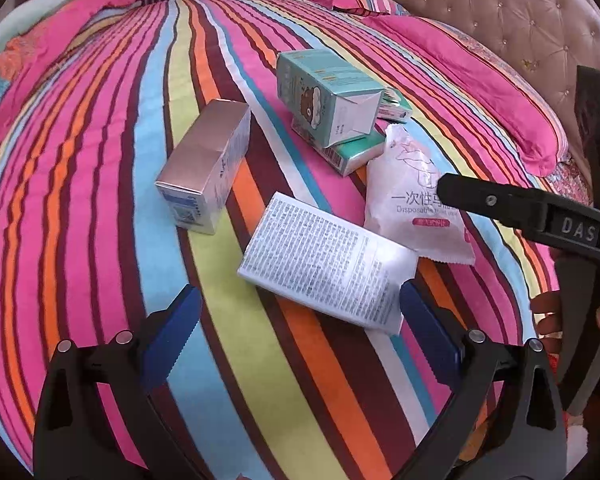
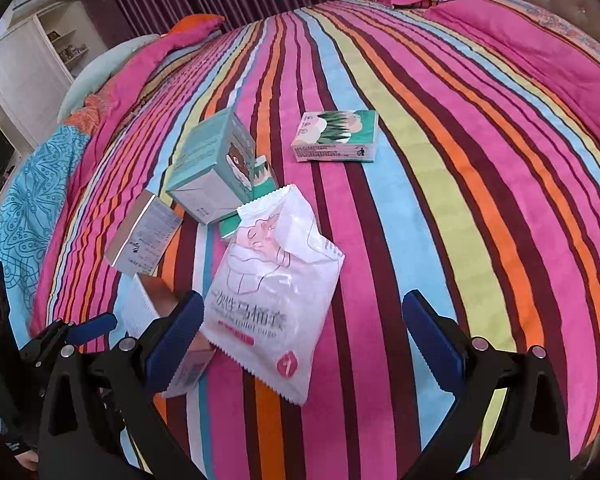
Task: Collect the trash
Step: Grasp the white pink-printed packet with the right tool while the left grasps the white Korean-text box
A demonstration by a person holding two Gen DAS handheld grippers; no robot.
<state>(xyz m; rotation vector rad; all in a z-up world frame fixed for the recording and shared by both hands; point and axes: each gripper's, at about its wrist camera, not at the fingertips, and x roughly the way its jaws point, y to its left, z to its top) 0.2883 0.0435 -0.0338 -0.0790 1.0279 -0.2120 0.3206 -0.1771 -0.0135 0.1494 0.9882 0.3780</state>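
Several cardboard boxes [image 1: 206, 164] and one white wrapper [image 2: 276, 292] litter bedspread [image 2: 440, 160]

My left tongs [image 1: 300, 320] stand with jaws spread wide above the striped bed [image 1: 100, 160], gripping nothing. Just beyond the tips lies a white box printed with small text [image 1: 324, 270], its near corner close to the right blue pad. A silver box [image 1: 206, 166] lies to its left, apart. A teal bear carton [image 1: 326, 94] rests on a green packet [image 1: 354, 156]. The white sachet [image 1: 414, 208] lies alongside, with the right tongs [image 1: 496, 204] reaching over it.
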